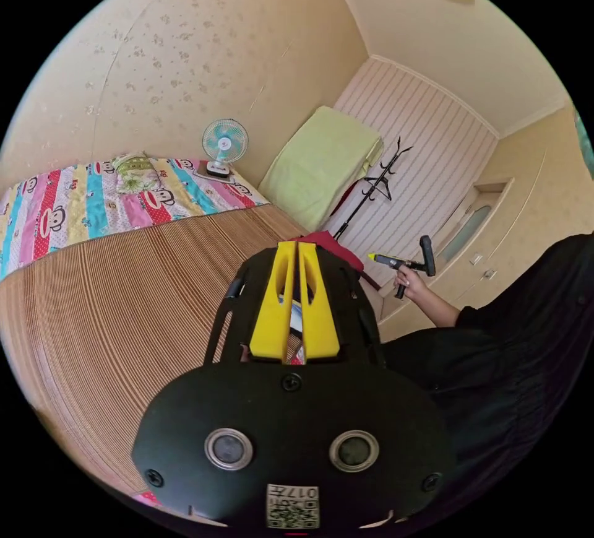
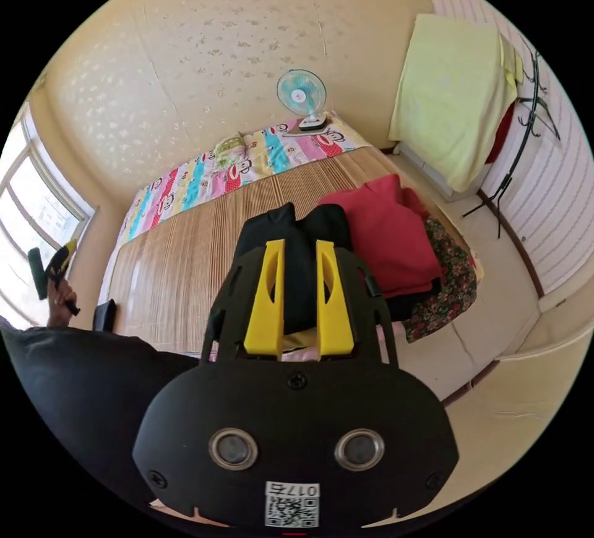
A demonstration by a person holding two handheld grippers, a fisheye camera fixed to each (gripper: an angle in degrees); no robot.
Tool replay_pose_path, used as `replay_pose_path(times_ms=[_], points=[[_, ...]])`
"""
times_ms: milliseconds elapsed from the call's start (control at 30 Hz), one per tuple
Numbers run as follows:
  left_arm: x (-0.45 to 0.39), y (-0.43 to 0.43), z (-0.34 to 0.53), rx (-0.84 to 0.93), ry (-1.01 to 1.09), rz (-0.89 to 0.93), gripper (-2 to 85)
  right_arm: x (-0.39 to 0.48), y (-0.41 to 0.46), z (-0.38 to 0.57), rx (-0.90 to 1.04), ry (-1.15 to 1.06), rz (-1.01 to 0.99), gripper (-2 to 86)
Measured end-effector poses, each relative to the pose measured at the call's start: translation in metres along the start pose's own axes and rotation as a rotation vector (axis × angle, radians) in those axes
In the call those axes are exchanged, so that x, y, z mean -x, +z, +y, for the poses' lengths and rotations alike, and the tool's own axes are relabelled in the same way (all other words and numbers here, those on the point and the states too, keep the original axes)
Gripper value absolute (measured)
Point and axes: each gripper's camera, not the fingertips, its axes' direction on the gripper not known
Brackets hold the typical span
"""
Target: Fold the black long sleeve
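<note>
The black long sleeve lies bunched in a heap on the bed's bamboo mat, beside a red garment. My right gripper hovers above the heap, open, with a gap between its yellow jaws and nothing held. A hand holds it up in the air, clear of the bed, as seen in the left gripper view. My left gripper is shut, its yellow jaws together on nothing, raised over the mat. It also appears far left in the right gripper view, held in a hand.
A floral cloth lies under the red garment at the bed's edge. A small fan and a cartoon-print sheet sit at the head of the bed. A coat stand and a green-draped object stand by the wall. The person's black clothing is close.
</note>
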Motion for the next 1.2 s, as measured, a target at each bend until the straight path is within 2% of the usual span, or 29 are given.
replay_pose_path(times_ms=[133,200,267,367,467,600,633,700,800,867,933,1000,1067,1133,1200], points=[[-0.002,-0.005,0.024,0.047,-0.011,-0.115,0.3,-0.029,0.056,-0.020,0.121,0.067,-0.190,12.1],[0.004,-0.011,0.030,0.068,-0.045,-0.141,2.8,-0.025,0.109,-0.026,0.298,0.056,-0.230,9.1],[0.013,-0.019,0.034,0.074,-0.097,-0.143,4.6,-0.009,0.128,-0.027,0.355,0.024,-0.343,4.8],[0.027,-0.036,0.038,0.048,-0.176,-0.104,6.7,0.025,0.095,-0.039,0.110,-0.067,-0.767,3.2],[0.038,-0.050,0.035,0.003,-0.257,-0.020,9.4,0.083,0.043,-0.059,-0.067,-0.311,-1.022,2.6],[0.058,-0.054,0.021,-0.119,-0.403,0.314,13.6,0.153,-0.054,-0.070,-0.272,-0.657,-1.283,2.4],[0.063,-0.051,0.015,-0.152,-0.446,0.408,15.6,0.163,-0.067,-0.067,-0.284,-0.714,-1.327,2.4],[0.069,-0.049,0.005,-0.192,-0.488,0.526,18.9,0.210,-0.110,-0.047,-0.236,-0.965,-1.436,2.4],[0.073,-0.055,-0.015,-0.253,-0.469,0.667,22.6,0.272,-0.136,0.010,-0.121,-1.232,-1.359,2.4],[0.078,-0.056,-0.023,-0.237,-0.448,0.667,22.3,0.308,-0.137,0.053,-0.046,-1.308,-1.292,2.6],[0.089,-0.056,-0.018,-0.167,-0.440,0.572,16.9,0.332,-0.130,0.087,-0.028,-1.211,-1.266,2.7],[0.097,-0.060,-0.004,-0.154,-0.410,0.553,12.6,0.340,-0.117,0.110,-0.004,-0.998,-1.351,2.9],[0.109,-0.070,0.014,-0.220,-0.358,0.711,8.7,0.341,-0.120,0.116,0.022,-1.064,-1.404,3.2],[0.120,-0.086,0.036,-0.377,-0.261,1.018,6.5,0.339,-0.129,0.114,0.014,-1.151,-1.379,3.7],[0.112,-0.106,0.041,-0.441,-0.115,1.115,6.4,0.326,-0.140,0.103,-0.064,-1.189,-1.289,4.5]])
